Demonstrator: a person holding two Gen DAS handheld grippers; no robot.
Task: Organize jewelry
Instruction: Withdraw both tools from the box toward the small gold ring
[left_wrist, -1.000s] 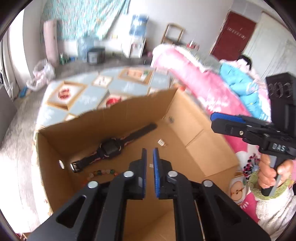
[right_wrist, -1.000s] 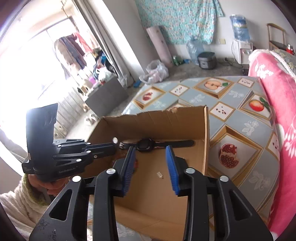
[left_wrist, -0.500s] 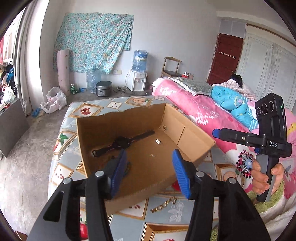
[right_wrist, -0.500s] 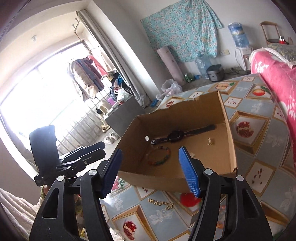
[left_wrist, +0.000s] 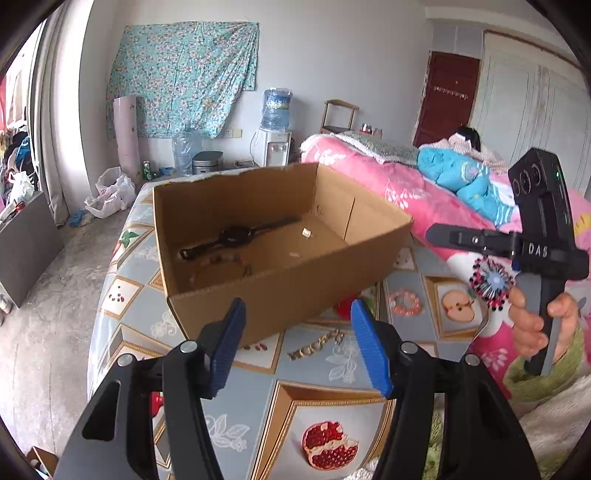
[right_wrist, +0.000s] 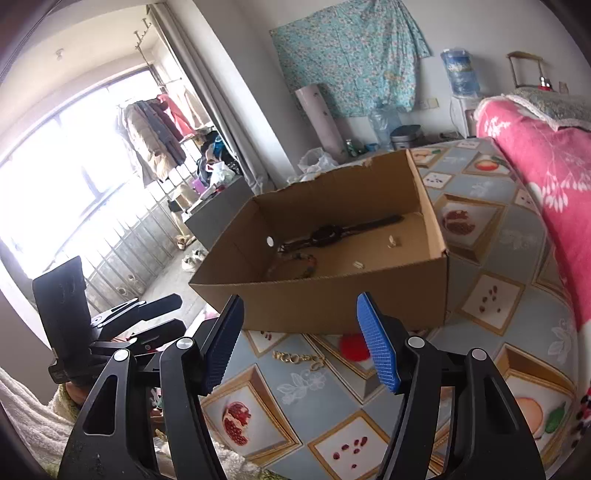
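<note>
A cardboard box (left_wrist: 288, 295) sits on the fruit-patterned bedspread (left_wrist: 325, 373). Inside it lie a black watch (left_wrist: 236, 234), a beaded bracelet (left_wrist: 221, 262) and small white pieces (left_wrist: 306, 232). A gold chain bracelet (left_wrist: 314, 345) lies on the spread just in front of the box, beside a red item (left_wrist: 345, 306) and a pink bead ring (left_wrist: 404, 302). My left gripper (left_wrist: 297, 302) hangs before the box's near wall, its jaws opening with nothing between them. My right gripper (right_wrist: 301, 297) is open and empty, above the gold chain (right_wrist: 297, 357) and short of the box (right_wrist: 332, 306).
A pink quilt (left_wrist: 388, 184) borders the spread on the right, with a blue garment (left_wrist: 458, 177) on it. A colourful round ornament (left_wrist: 493, 282) lies near the hand holding the right gripper. The bed edge drops to the floor (left_wrist: 48, 295) on the left.
Both grippers have pulled back from over the box's inside to its near side. Both pairs of jaws have spread wider. The gold chain has come into view.
</note>
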